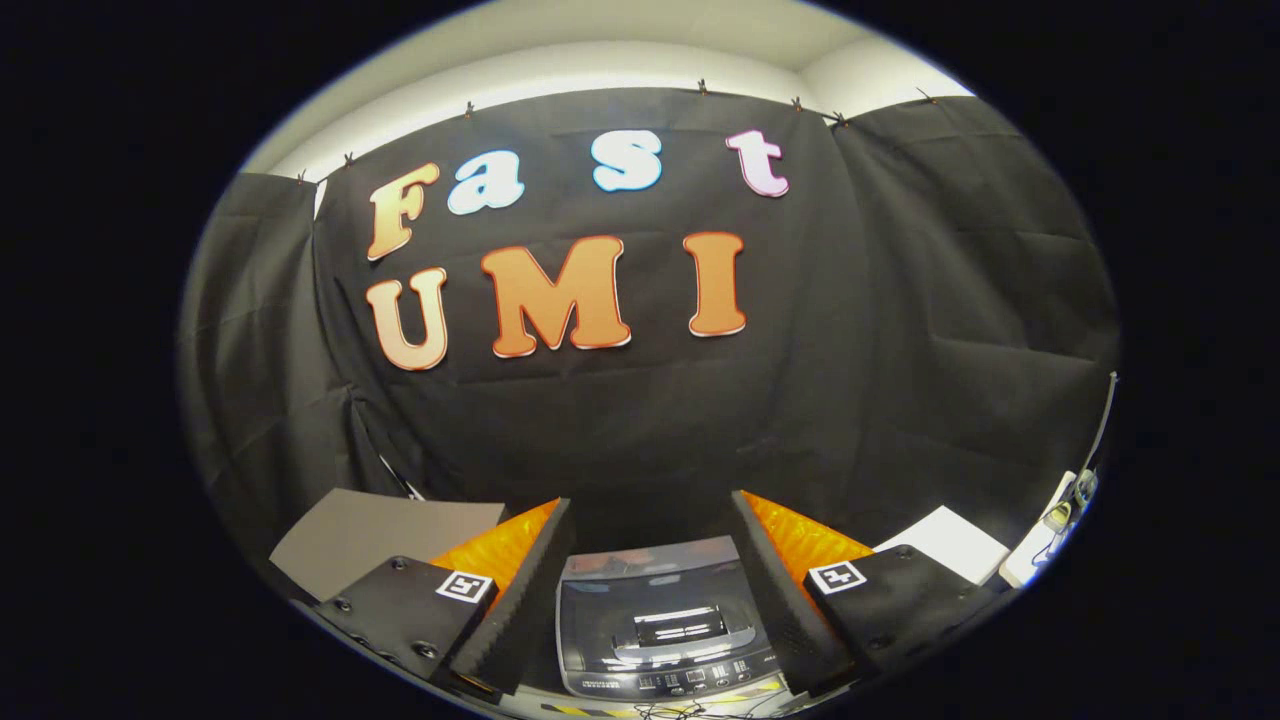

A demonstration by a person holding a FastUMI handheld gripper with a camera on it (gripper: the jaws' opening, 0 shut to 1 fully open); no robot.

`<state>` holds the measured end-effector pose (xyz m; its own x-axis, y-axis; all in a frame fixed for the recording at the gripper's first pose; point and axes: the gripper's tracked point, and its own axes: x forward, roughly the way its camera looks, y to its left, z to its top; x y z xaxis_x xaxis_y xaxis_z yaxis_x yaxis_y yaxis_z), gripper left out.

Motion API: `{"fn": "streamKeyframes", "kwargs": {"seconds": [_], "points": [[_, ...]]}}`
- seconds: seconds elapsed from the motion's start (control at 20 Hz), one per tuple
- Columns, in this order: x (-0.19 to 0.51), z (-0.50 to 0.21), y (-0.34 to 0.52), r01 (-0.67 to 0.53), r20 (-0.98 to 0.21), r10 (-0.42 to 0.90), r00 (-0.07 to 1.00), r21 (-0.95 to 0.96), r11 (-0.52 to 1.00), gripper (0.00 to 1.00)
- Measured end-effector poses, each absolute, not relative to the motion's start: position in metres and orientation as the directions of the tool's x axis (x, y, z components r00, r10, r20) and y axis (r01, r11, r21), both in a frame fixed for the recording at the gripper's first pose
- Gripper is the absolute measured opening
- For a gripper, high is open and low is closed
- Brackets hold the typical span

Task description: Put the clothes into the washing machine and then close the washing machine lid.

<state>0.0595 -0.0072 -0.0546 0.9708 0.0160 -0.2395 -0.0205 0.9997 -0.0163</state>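
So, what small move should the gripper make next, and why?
Probably tip the gripper down toward the washing machine. Its fingers stand open with nothing between them, and it faces mostly the booth wall, with the machine low between the fingers and its lid looking closed. No clothes are in sight, so looking lower should come first.

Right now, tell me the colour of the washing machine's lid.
Dark grey and glossy, seen in the gripper view: the washing machine lid lies closed between the open gripper fingers.
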Motion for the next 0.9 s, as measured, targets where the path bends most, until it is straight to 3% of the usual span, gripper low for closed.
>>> {"fn": "streamKeyframes", "kwargs": {"seconds": [0.45,0.9], "points": [[0.041,0.006,-0.016,0.009,-0.135,-0.013,0.991,-0.03,1.0,0.99],[0.035,0.001,-0.014,0.01,-0.125,-0.014,0.992,-0.033,0.999,0.99]]}}
